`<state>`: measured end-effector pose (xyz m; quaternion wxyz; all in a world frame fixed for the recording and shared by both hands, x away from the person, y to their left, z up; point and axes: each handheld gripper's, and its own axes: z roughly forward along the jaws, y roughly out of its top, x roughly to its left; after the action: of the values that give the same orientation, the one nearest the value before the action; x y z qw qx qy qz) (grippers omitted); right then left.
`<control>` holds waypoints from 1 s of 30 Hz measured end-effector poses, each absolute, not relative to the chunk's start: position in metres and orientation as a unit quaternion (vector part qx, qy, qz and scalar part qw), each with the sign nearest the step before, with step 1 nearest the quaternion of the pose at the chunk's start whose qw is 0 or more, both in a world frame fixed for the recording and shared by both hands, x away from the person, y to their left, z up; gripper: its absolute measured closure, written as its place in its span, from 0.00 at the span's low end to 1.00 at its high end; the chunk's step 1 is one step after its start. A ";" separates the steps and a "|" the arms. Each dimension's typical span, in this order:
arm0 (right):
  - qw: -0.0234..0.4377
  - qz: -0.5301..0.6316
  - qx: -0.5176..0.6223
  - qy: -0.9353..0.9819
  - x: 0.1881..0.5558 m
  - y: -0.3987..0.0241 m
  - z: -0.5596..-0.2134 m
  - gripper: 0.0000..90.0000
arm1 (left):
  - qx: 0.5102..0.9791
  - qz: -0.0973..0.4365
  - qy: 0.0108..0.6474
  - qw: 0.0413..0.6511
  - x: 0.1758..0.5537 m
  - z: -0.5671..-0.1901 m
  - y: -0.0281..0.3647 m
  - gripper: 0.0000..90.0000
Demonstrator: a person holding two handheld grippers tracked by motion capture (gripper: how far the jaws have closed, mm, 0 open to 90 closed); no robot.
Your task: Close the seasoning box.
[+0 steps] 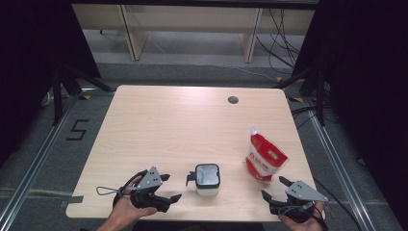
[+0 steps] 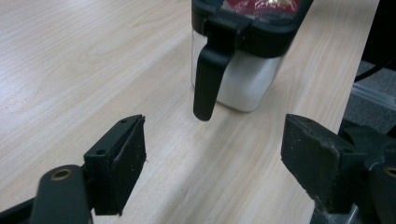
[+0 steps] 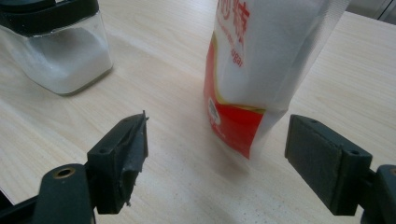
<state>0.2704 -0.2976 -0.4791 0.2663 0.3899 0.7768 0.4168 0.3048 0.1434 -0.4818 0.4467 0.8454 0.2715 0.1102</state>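
A clear jar (image 1: 207, 180) with a black lid and white powder in it stands near the table's front edge. Its black handle (image 2: 208, 79) points toward my left gripper (image 1: 172, 187), which is open just left of it with nothing between the jaws. In the left gripper view the jar (image 2: 243, 70) stands a short way beyond the open gripper (image 2: 212, 158). A red-and-white sugar pouch (image 1: 263, 158) stands upright to the right. My right gripper (image 1: 274, 187) is open in front of it. In the right gripper view the pouch (image 3: 261, 60) rises just past the open gripper (image 3: 217, 158), apart from it, with the jar (image 3: 60, 51) at the upper left.
The light wooden table (image 1: 168, 125) has a round cable hole (image 1: 233, 99) near its far edge. The front edge runs close under both hands. Dark stands and cables flank the table on the floor, and a "5" mark (image 1: 77, 129) lies at the left.
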 end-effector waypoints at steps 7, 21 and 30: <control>0.250 0.415 0.397 0.780 0.270 -0.296 -0.480 0.24 | 0.844 0.112 0.270 0.450 0.300 -0.485 0.145 0.23; 0.240 0.412 0.403 0.781 0.270 -0.295 -0.482 0.22 | 0.849 0.109 0.269 0.440 0.296 -0.491 0.143 0.22; 0.255 0.405 0.392 0.786 0.271 -0.296 -0.482 0.22 | 0.852 0.106 0.273 0.435 0.297 -0.493 0.142 0.22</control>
<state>0.2714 -0.2963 -0.4822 0.2548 0.3920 0.7859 0.4047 0.2966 0.1419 -0.4930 0.4350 0.8517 0.2725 0.1057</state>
